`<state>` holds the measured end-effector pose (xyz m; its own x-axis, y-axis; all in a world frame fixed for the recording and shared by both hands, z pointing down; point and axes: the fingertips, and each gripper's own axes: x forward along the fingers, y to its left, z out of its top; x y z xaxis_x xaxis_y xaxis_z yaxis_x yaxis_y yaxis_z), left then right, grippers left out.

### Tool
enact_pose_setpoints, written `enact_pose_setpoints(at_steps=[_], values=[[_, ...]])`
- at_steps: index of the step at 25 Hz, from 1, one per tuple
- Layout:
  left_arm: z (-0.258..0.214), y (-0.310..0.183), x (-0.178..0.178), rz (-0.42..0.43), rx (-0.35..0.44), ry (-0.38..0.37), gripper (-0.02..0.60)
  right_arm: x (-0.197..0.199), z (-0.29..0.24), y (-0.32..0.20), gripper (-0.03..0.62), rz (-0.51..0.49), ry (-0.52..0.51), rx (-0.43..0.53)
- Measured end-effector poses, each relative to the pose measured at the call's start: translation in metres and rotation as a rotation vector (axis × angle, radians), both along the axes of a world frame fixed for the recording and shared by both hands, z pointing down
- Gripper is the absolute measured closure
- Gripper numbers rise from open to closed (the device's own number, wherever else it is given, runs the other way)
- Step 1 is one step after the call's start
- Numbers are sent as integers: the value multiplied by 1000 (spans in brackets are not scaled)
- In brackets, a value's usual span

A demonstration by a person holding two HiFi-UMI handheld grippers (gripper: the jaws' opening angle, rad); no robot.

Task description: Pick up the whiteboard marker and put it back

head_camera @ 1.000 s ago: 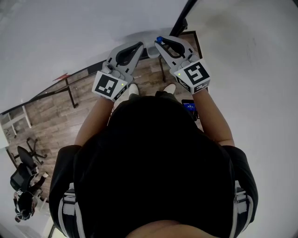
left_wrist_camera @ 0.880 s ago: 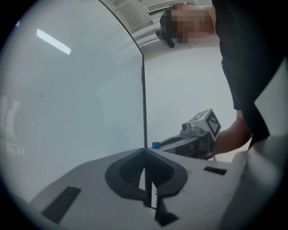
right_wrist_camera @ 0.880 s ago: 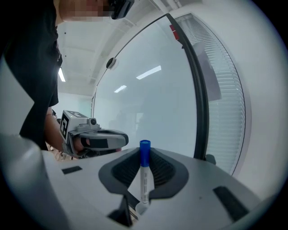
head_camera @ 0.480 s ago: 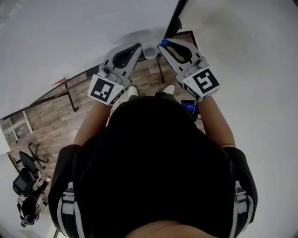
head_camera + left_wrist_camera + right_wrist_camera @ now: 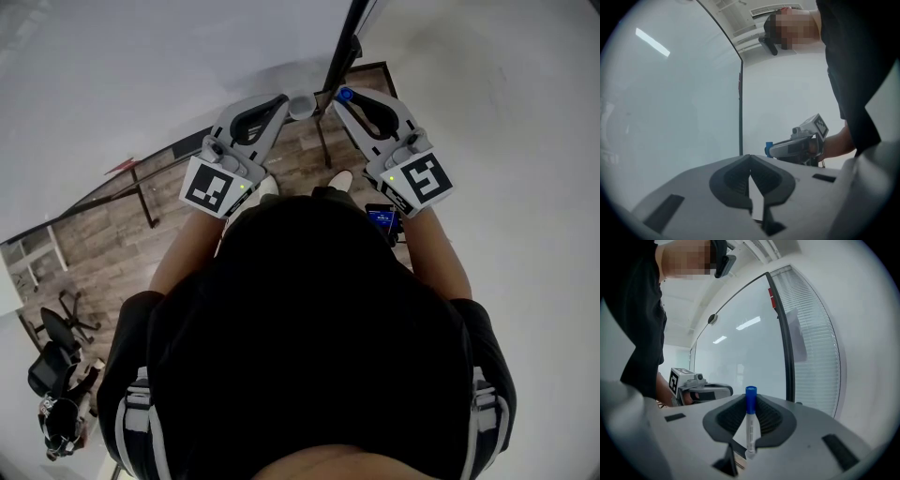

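whiteboard marker (image 5: 345, 94): head view, blue cap only; barrel hidden between jaws of right gripper (image 5: 343, 98).
dark device with blue screen (image 5: 382, 217): partly covered by person's head (image 5: 309, 309); kind unclear.
small grey round object (image 5: 300, 105): too small to identify.
office chair (image 5: 49, 361): dim, details lost.

Below me lay a brown wood-plank floor (image 5: 103, 234), a black wheeled office chair (image 5: 44, 373) at its far left. A black upright post (image 5: 786, 352) edged the pale glass panel (image 5: 740, 348) beside white slatted blinds (image 5: 815, 352).
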<state>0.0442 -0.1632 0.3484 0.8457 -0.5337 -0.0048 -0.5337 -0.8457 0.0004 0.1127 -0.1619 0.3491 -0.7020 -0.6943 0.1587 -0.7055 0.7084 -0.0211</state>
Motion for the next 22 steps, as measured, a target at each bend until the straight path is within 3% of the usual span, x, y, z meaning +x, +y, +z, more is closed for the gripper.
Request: enact_pose_setpoints(at_steps=[13,22], values=[[6,12,8,21,-12,28,577,2,5,8,534,12,-15,-15],[7,8,2,11,-29,-3,577,-3,8,5,534,11,-13,-33]])
